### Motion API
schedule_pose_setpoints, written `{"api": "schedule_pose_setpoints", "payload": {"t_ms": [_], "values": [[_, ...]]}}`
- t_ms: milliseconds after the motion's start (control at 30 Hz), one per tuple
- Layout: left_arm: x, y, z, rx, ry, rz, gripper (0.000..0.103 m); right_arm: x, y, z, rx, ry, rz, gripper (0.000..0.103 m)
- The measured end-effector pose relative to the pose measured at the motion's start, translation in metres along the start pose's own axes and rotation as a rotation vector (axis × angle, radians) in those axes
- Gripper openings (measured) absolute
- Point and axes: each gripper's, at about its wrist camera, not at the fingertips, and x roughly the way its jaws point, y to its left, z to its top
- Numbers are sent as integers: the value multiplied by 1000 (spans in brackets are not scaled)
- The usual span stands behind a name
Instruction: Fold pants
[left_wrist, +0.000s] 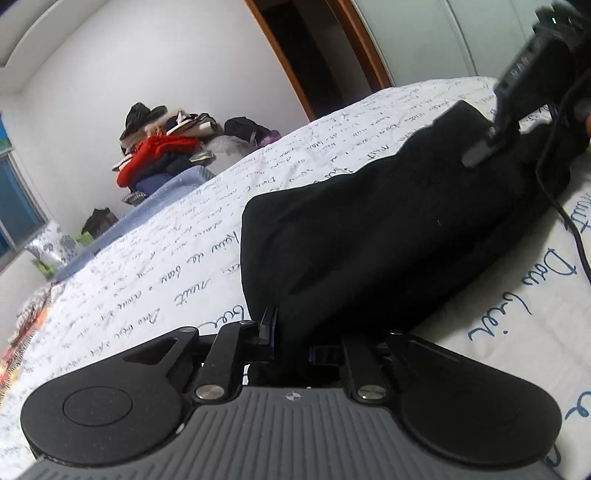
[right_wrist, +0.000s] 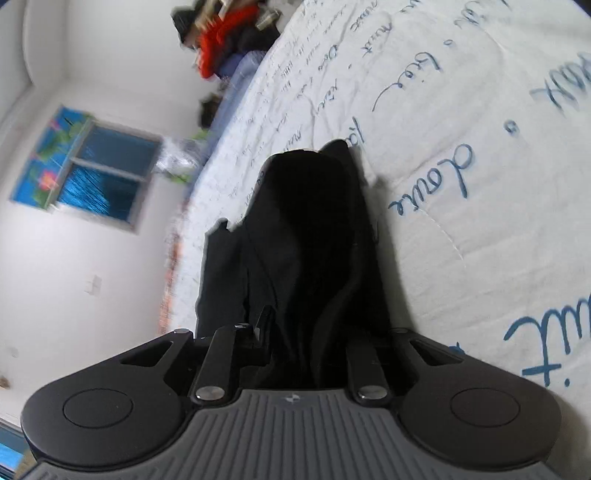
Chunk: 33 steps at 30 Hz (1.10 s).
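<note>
Black pants (left_wrist: 369, 229) lie bunched in a long band across the white bedcover (left_wrist: 147, 266). My left gripper (left_wrist: 291, 332) is shut on their near end, and the cloth hides its right finger. In the left wrist view my right gripper (left_wrist: 480, 147) comes in from the top right and pinches the pants' far end. In the right wrist view the pants (right_wrist: 310, 240) hang in folds forward from my right gripper (right_wrist: 295, 332), which is shut on them, just above the bedcover (right_wrist: 461, 258).
The bedcover carries blue handwriting print. A pile of clothes (left_wrist: 159, 147) sits at the far edge of the bed against the wall. A dark doorway (left_wrist: 306, 55) stands behind. A black cable (left_wrist: 569, 221) trails from the right gripper. A window (right_wrist: 99, 173) is on the left wall.
</note>
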Motion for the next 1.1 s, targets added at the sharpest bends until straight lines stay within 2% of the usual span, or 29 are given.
{"api": "schedule_pose_setpoints", "payload": {"t_ms": [67, 167, 233, 300, 333, 400, 467, 500, 533, 567, 600, 633, 667, 733, 767, 800, 833, 867, 933, 1000, 1067, 1100], "values": [[-1, 10, 2, -46, -1, -9, 17, -1, 18, 1, -51, -19, -5, 19], [1, 10, 1, -68, 19, -6, 18, -7, 39, 7, -138, -37, 65, 19], [8, -1, 0, -28, 22, 7, 25, 1, 32, 16, -136, -33, 58, 19], [5, -10, 4, 20, 18, 33, 26, 19, 7, 23, -95, 27, -37, 15], [1, -8, 5, 17, 10, 24, 31, 16, -1, 22, -64, 5, 28, 16], [-11, 7, 4, -38, -28, -32, 38, 7, -5, 24, -5, -7, 35, 23], [-24, 25, 2, -78, -59, -80, 43, -7, -4, 21, 25, -44, 38, 37], [-31, 33, 1, -85, -73, -106, 45, -17, -2, 21, 25, -82, 40, 42], [-37, 42, 1, -88, -85, -133, 48, -31, -1, 19, 30, -132, 40, 54], [-42, 50, 3, -94, -94, -157, 51, -45, 2, 20, 34, -192, 45, 61], [-46, 59, 7, -112, -100, -189, 53, -58, 5, 20, 28, -246, 53, 62], [-50, 68, 13, -136, -95, -258, 55, -67, 11, 18, 13, -281, 65, 62], [-50, 77, 22, -161, -74, -360, 61, -71, 18, 20, -4, -287, 85, 62], [-46, 89, 42, -205, -13, -608, 64, -61, 38, 24, -30, -275, 128, 62], [-43, 92, 51, -233, -5, -719, 66, -53, 47, 26, -43, -258, 155, 64], [-41, 94, 60, -267, -32, -784, 68, -41, 56, 29, -56, -234, 179, 66], [-38, 94, 68, -306, -65, -790, 73, -29, 62, 31, -66, -211, 196, 71], [-32, 95, 76, -339, -98, -757, 77, -21, 65, 32, -73, -195, 204, 72], [-10, 93, 88, -380, -156, -633, 78, 5, 69, 37, -85, -150, 189, 72], [26, 88, 95, -408, -111, -496, 75, 18, 59, 41, -48, -117, 148, 72], [65, 79, 92, -443, -28, -437, 68, 29, 45, 42, -19, -103, 112, 71], [81, 73, 89, -451, 24, -436, 67, 33, 38, 40, -17, -111, 97, 71]]}}
